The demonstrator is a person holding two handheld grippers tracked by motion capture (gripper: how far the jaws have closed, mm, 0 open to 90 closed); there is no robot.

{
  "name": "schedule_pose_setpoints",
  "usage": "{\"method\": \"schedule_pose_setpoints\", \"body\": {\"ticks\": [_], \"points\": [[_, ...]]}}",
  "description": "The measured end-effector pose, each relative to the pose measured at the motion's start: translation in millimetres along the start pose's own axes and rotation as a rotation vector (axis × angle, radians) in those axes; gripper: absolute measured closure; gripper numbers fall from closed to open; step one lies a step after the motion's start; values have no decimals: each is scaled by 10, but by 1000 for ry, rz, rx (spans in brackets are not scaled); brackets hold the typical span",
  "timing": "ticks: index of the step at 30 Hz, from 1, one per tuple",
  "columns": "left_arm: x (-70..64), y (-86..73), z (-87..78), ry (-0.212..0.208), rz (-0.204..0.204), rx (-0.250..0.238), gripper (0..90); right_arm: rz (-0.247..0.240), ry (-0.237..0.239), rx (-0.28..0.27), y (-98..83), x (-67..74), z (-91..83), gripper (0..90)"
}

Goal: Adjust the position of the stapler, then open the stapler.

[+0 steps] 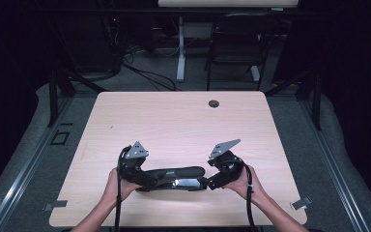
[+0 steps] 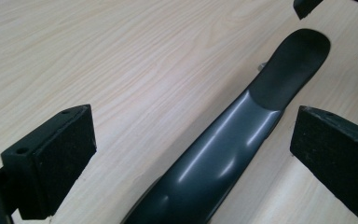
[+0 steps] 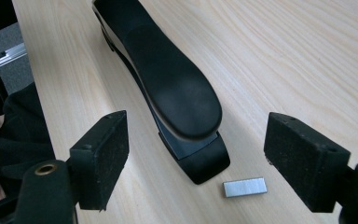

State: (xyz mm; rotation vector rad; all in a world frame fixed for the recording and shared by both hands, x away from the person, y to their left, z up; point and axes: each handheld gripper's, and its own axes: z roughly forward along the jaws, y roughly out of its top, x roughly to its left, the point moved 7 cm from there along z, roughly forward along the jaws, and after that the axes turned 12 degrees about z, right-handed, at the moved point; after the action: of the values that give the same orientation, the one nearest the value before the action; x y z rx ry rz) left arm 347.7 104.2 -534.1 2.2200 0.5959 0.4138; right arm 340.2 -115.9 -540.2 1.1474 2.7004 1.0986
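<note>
Left gripper [image 2: 191, 149]: jaws apart, pads clear of the stapler, near the table's front edge.
Right gripper [image 3: 205, 158]: jaws spread wide, nothing pinched, facing the left one.
Stapler [image 1: 174, 178]: long, black, lying flat on the table between both grippers, each end between a pair of pads, untouched.
Staple strip [image 3: 245, 187]: small metal bar just beside the stapler's front end.
Table [image 1: 183, 121]: pale wood, grommet hole [image 1: 214, 103] near far edge.

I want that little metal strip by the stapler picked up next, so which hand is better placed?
Right. The metal strip lies just ahead of the right gripper, between its open jaws, beside the stapler tip. The left gripper straddles the stapler's other end.
</note>
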Motion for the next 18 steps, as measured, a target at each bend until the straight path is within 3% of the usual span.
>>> {"method": "schedule_pose_setpoints", "body": {"ticks": [6, 9, 13, 14, 18], "points": [[-106, 57, 12, 9, -6, -22, 7, 22, -20, -19, -121, 32, -61, 240], [-154, 75, 19, 21, 2, -30, 31, 28, -55, -27, -167, 22, -79, 287], [-261, 109, 0, 36, 24, -48, 142, 63, -107, -34, -203, -40, -77, 385], [-294, 120, -7, 38, 26, -58, 158, 67, -120, -38, -208, -57, -69, 445], [-429, 132, 2, 29, 38, -61, 230, 55, -102, -19, -222, -62, -24, 582]]}}
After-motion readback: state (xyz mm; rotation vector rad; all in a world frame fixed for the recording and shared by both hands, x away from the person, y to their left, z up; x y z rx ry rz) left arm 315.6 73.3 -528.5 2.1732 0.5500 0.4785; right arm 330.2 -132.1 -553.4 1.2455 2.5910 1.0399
